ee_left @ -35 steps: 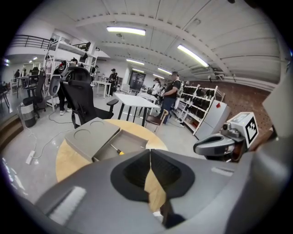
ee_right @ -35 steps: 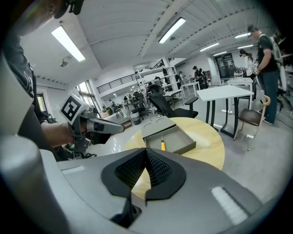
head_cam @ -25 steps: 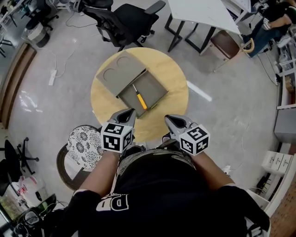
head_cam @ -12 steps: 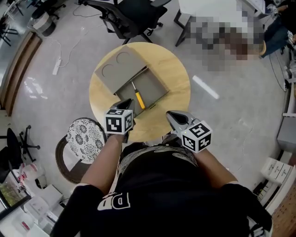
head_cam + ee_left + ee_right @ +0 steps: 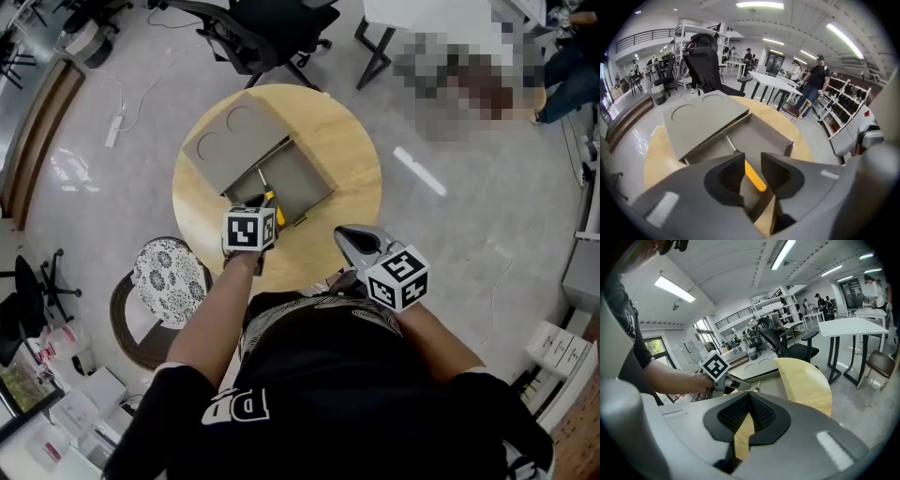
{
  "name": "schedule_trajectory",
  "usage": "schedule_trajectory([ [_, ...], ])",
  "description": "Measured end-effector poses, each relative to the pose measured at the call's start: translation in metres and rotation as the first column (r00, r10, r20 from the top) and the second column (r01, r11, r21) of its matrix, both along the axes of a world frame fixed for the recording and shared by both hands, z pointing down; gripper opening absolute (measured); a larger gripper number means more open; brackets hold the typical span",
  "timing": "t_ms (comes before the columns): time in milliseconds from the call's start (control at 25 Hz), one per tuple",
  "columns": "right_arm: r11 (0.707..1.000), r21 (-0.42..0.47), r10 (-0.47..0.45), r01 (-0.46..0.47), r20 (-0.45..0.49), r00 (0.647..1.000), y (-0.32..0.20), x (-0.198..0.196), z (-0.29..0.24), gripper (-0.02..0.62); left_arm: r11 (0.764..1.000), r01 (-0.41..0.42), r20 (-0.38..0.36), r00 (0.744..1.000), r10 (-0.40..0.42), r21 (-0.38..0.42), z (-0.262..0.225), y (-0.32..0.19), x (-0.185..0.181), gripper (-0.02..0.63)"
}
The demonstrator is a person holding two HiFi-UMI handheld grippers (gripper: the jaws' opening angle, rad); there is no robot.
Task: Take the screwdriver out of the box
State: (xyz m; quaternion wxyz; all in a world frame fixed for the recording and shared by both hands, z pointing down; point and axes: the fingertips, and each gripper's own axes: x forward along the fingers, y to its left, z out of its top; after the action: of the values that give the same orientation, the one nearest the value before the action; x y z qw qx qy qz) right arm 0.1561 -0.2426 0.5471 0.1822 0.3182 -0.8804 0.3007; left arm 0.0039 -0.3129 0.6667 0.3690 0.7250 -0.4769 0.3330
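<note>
Polished grey floor [image 5: 450, 262] (streaked with glare), black office chair [image 5: 272, 33], white table [image 5: 412, 14] beyond.

Bright, even light from ceiling tubes [image 5: 759, 4]; fisheye bending at edges; floor glare [image 5: 66, 173], perhaps from windows.

Yellow-handled screwdriver [image 5: 754, 175] flat in open box [image 5: 765, 134]

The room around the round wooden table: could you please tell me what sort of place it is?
Probably an open-plan lab or workshop office: a black office chair, white desks, stocked shelves along one side and strip lights overhead.
</note>
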Motion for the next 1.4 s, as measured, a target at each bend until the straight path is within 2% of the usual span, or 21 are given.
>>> schedule_trajectory([
  [360,1.000,-0.027,-0.010,0.009,-0.009,1.000,-0.011,0.016,0.010,0.001,0.994,0.021,0.118,0.993,-0.008,-0.112,0.042,-0.004,-0.006,0.181],
  [680,0.999,-0.043,-0.025,0.025,-0.004,1.000,-0.019,0.019,0.015,0.000,0.980,0.065,0.119,0.992,-0.043,-0.188,0.058,-0.007,-0.007,0.196],
  [1000,0.998,-0.056,-0.028,0.028,-0.001,1.000,-0.023,0.024,0.022,0.000,0.968,0.101,0.113,0.991,-0.077,-0.229,0.070,-0.008,-0.006,0.195],
  [1200,0.998,-0.058,-0.021,0.021,0.000,1.000,-0.024,0.027,0.022,0.002,0.970,0.098,0.160,0.985,-0.063,-0.223,0.071,-0.009,-0.011,0.153],
  [1400,0.998,-0.055,-0.013,0.013,0.001,1.000,-0.023,0.029,0.021,0.000,0.969,0.094,0.147,0.987,-0.061,-0.230,0.071,-0.010,-0.013,0.140],
])
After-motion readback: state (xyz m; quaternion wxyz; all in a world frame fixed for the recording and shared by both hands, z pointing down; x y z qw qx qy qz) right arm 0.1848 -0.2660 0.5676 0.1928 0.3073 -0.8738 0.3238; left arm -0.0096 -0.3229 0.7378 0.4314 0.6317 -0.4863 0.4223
